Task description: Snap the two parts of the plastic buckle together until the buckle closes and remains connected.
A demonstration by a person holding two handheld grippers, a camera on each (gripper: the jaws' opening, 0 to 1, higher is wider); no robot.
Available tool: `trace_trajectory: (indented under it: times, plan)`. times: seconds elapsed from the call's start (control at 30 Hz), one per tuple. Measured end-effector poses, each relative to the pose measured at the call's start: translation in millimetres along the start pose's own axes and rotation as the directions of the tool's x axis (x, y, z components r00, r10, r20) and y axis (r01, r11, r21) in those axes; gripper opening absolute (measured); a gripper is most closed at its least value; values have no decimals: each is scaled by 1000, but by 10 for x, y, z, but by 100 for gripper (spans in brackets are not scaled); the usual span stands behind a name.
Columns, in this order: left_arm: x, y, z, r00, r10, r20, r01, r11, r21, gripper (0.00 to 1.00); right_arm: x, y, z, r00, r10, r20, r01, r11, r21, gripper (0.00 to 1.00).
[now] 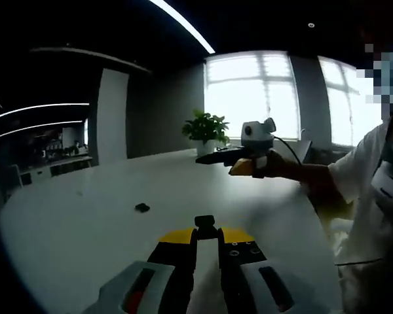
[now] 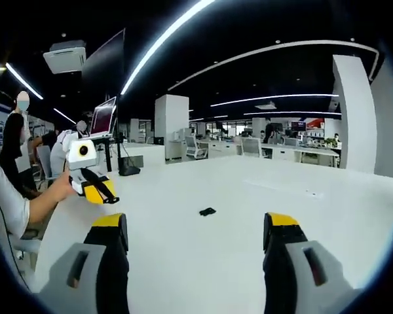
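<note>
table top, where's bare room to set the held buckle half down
Nearly all of the white table is bare. Free patches lie on every side of the loose buckle piece, and between it and the right gripper. The only crowding is at the far edge, by the potted plant.

Desk (image 2: 223, 248): smooth white top with a soft, low sheen. Buckle part (image 2: 207, 211): small, black, plastic-looking, matt. Left gripper (image 1: 205, 230) and right gripper (image 2: 196, 229): jaws of matt black and yellow plastic, housings of pale grey plastic. Sleeve (image 1: 370, 170): white woven cloth.
</note>
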State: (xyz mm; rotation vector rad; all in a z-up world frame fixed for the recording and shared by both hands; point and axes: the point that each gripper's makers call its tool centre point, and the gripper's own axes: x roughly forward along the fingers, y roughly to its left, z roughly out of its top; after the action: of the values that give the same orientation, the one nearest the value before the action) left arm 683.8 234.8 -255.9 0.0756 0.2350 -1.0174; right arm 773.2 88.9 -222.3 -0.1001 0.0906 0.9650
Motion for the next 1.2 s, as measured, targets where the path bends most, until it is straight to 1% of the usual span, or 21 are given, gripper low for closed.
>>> trace_trajectory:
  times: [0.1, 0.17, 0.27, 0.33, 0.4, 0.43, 0.53, 0.7, 0.93, 1.03, 1.13, 1.2]
  plan:
    - [-15, 65, -33, 1000, 16, -1, -16, 999, -28, 12, 45, -35, -30, 1000, 8, -10, -8, 1000, 8, 85]
    - [-15, 78, -65, 1000, 25, -14, -26, 999, -30, 12, 74, -62, -35, 1000, 11, -7, -11, 1000, 18, 84]
    - [-10, 58, -74, 1000, 10, -13, -10, 999, -48, 12, 115, -97, -60, 1000, 18, -14, -18, 999, 34, 84]
    - [-4, 65, -84, 1000, 12, -25, -13, 999, -40, 12, 134, -113, -55, 999, 34, -12, -33, 999, 38, 85]
    - [2, 77, -107, 998, 28, -57, -28, 1000, -8, 12, 162, -145, -20, 999, 51, 0, -50, 997, 54, 85]
    - [5, 71, -106, 998, 25, -63, -25, 1000, -3, 12, 176, -167, 3, 998, 54, 8, -55, 997, 58, 85]
    - [0, 68, -110, 997, 14, -77, -15, 1000, -15, 12, 226, -223, 46, 998, 61, 25, -62, 996, 59, 85]
    - [-23, 80, -110, 997, 24, -75, -25, 1000, -16, 12, 263, -262, 5, 998, 61, 14, -62, 996, 61, 85]
    - [-28, 44, -103, 998, 12, -60, -14, 999, -28, 12, 216, -280, -32, 999, 36, 6, -36, 997, 61, 84]
    - [-33, 20, -114, 998, 8, -58, -10, 999, -38, 12, 201, -289, 8, 999, 28, 14, -29, 998, 55, 84]
    - [-43, 5, -136, 998, 4, -65, -7, 999, -44, 12, 194, -293, 74, 999, 25, 41, -27, 999, 44, 84]
    - [-59, -13, -174, 998, -9, -68, 3, 997, -81, 12, 196, -281, 105, 998, 37, 49, -39, 998, 41, 85]
